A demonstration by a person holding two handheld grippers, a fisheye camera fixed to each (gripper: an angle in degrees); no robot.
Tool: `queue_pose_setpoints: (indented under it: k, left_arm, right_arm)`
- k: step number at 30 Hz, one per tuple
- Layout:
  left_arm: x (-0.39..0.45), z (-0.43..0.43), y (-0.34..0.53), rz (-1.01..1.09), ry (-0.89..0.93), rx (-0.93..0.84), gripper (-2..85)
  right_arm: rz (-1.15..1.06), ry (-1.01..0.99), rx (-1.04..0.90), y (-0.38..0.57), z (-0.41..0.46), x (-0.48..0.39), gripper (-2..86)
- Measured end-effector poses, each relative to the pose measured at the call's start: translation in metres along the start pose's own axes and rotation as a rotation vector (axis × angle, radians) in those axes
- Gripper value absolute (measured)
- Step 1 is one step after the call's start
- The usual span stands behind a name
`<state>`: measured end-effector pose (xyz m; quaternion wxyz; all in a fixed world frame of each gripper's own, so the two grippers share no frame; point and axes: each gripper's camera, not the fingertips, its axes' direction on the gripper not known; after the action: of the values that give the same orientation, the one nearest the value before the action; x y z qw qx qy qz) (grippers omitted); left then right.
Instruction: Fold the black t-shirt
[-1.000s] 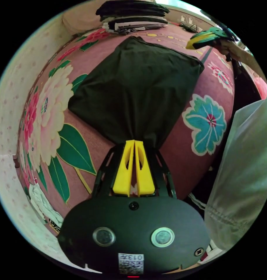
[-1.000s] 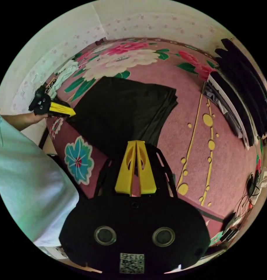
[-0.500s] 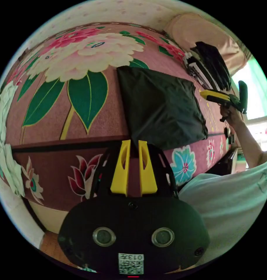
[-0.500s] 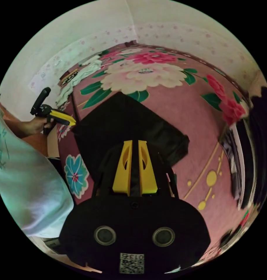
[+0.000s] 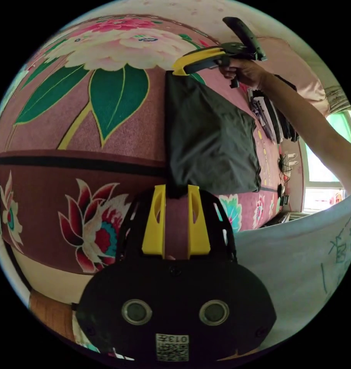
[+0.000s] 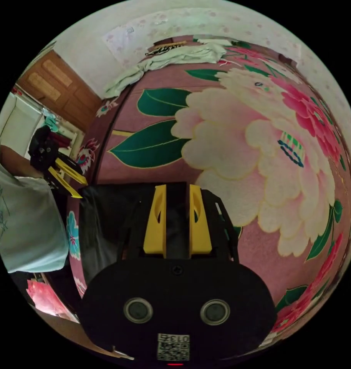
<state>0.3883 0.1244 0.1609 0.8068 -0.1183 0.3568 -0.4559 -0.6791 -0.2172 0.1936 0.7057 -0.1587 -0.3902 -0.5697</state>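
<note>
both grippers, left gripper (image 5: 176, 188) and right gripper (image 6: 177, 188), are straddling the black t-shirt (image 5: 210, 142) edge, jaws apart; next: clamp, fold across.

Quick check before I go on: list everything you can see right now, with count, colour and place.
black t-shirt: one, black, folded flat on the bedspread, near its edge.
bedspread: one, pink with large flowers and green leaves, under the shirt.
folded clothes stack: one pile, dark and white, beyond the shirt.
pale cloth: one, whitish, crumpled at the bedspread's far end.
left gripper: yellow jaws apart, at the shirt's near corner.
right gripper: yellow jaws apart, over the shirt's far edge.
</note>
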Motion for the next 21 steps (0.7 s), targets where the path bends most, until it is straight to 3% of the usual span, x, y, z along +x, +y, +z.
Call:
queue_pose_setpoints:
  k: [4, 9, 12, 17, 21]
  left_arm:
    - [-0.013, 0.001, -0.006, -0.023, 0.049, 0.017, 7.7]
    - [-0.007, 0.002, -0.028, 0.013, -0.064, -0.076, 1.6]
    - [0.003, 0.001, -0.038, 0.061, -0.111, -0.092, 0.7]
    - [0.005, -0.022, -0.046, 0.030, 0.200, 0.017, 0.2]
    - [0.037, -0.050, -0.056, 0.137, 0.253, 0.044, 0.1]
  right_arm:
    - [-0.066, 0.015, -0.097, -0.022, 0.017, 0.001, 8.2]
    - [-0.116, 0.042, -0.133, -0.033, 0.019, -0.015, 3.5]
    - [-0.192, 0.197, -0.172, -0.036, 0.025, -0.040, 2.0]
    - [-0.128, 0.171, -0.052, -0.010, 0.004, -0.040, 1.2]
    - [-0.120, 0.171, 0.091, 0.029, -0.037, -0.049, 1.1]
